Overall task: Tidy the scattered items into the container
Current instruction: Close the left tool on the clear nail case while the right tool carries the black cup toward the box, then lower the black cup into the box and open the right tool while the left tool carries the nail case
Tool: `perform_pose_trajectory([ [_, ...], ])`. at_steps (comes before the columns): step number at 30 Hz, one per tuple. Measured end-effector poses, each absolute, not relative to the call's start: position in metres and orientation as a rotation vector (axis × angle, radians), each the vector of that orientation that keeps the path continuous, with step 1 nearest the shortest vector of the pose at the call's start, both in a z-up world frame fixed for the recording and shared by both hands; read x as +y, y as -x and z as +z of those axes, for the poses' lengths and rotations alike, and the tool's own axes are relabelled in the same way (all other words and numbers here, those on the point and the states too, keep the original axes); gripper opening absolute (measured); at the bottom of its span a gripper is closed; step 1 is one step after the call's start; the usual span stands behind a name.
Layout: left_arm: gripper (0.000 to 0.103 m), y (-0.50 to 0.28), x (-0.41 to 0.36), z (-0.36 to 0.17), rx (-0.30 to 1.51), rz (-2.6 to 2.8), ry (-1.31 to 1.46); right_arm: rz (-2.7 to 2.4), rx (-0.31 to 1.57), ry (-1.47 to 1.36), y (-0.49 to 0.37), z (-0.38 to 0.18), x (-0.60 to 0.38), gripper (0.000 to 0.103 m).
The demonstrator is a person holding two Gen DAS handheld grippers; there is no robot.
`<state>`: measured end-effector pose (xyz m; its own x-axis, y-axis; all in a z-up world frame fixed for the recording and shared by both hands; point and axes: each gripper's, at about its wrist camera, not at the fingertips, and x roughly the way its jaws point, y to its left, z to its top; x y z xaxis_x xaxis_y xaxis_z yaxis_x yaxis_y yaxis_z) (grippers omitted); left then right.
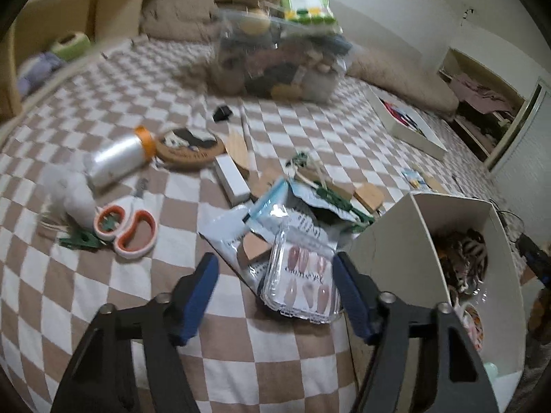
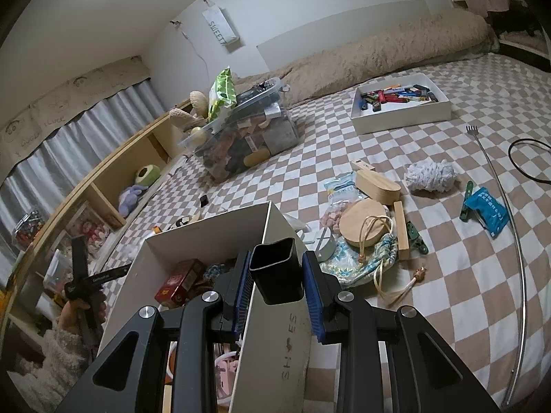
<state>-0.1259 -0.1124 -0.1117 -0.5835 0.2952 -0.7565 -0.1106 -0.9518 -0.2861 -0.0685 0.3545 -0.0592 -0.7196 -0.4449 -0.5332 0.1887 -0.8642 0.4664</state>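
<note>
Checkered bedding (image 1: 103, 309) fills the left wrist view. Its left gripper (image 1: 275, 296) hangs with jaws apart and nothing pinched; a clear pack of false nails (image 1: 303, 275) lies between the fingertips, on a heap of packets. Scissors (image 1: 127, 230) lie ahead to the left, the white box (image 1: 389, 254) just to the right.

From the right wrist, the right gripper (image 2: 275, 278) clamps a black square cup (image 2: 275, 268) above the box's (image 2: 213, 223) near wall. A wooden disc (image 2: 365, 223) lies ahead to the right.
</note>
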Motion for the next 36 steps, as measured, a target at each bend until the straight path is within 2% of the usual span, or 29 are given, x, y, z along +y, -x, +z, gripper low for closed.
perform_pose_trajectory([
  [5,0.063,0.139,-0.113,-0.129,-0.393,2.499,1.382,-2.556,-0.555,-0.944,0.069,-0.061,0.350,0.030],
  [6,0.059,0.141,-0.113,-0.134,-0.412,2.482,1.395,-2.554,-0.552,-0.946,0.069,-0.062,0.349,0.030],
  [7,0.046,0.143,-0.112,-0.138,-0.445,2.455,1.406,-2.555,-0.550,-0.947,0.069,-0.062,0.348,0.030],
  [9,0.037,0.145,-0.110,-0.146,-0.507,2.404,1.420,-2.554,-0.549,-0.951,0.069,-0.062,0.348,0.030],
  [19,0.032,0.135,-0.104,-0.127,-0.555,2.351,1.336,-2.542,-0.585,-0.960,0.070,-0.064,0.351,0.031],
  [25,0.019,0.146,-0.091,-0.138,-0.565,2.309,1.377,-2.525,-0.579,-0.958,0.068,-0.063,0.345,0.030],
  [36,0.016,0.147,-0.092,-0.149,-0.653,2.301,1.356,-2.503,-0.514,-0.928,0.059,-0.051,0.333,0.030],
])
